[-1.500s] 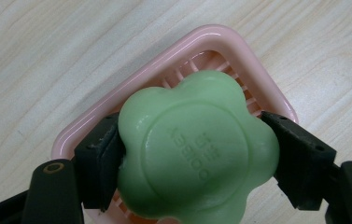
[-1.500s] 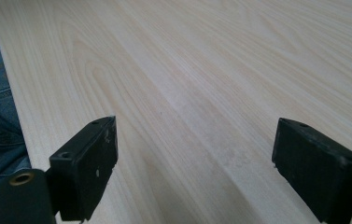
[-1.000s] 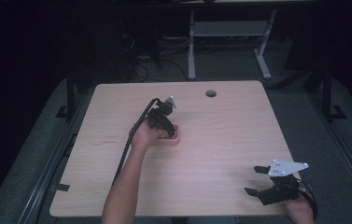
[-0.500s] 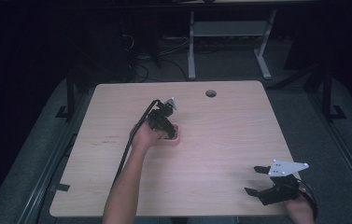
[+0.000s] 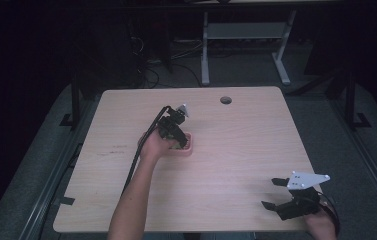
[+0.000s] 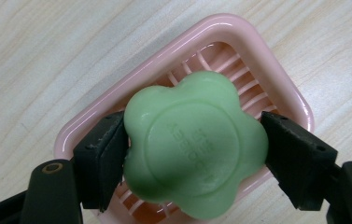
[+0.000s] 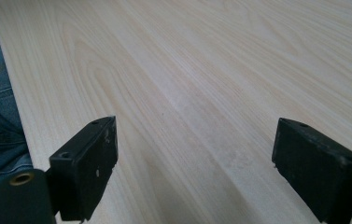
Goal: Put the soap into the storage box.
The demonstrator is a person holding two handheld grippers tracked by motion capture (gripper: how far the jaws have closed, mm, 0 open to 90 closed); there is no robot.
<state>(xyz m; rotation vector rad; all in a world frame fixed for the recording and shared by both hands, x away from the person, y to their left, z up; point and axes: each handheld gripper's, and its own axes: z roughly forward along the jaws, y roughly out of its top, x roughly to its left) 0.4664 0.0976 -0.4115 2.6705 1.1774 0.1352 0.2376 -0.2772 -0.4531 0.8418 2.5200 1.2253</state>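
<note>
My left tongs [image 6: 194, 149] are closed on the green soap [image 6: 193, 148]: one black jaw presses its left side and the other its right side, so the soap sits exactly between them. Directly under the soap is the pink soap dish [image 6: 267, 74], a square tray with rounded corners and thin ribs across its bottom. I cannot tell if the soap already touches the ribs or is a little above them (the view looks straight down, so height is hard to judge). This is the relation that matters: the soap is centred over the dish, not to one side, so I judge the coming move to be straight down or straight up, with no sideways shift.

In the high view my left tongs [image 5: 175, 131] and the dish [image 5: 188, 150] are near the middle of the desk [image 5: 236, 145], a little toward its left edge and closer to the far edge than to me. My right tongs [image 5: 281, 194] rest at the near right corner, well apart from the dish, with the jaws wide apart and nothing between them except bare wood. So the left hand is clearly the nearer one.

The soap is a pale green flower shape with rounded lobes, so it has no real long axis. Its top has a raised round field with small embossed letters that I cannot read. The surface looks smooth and a bit waxy.
</note>
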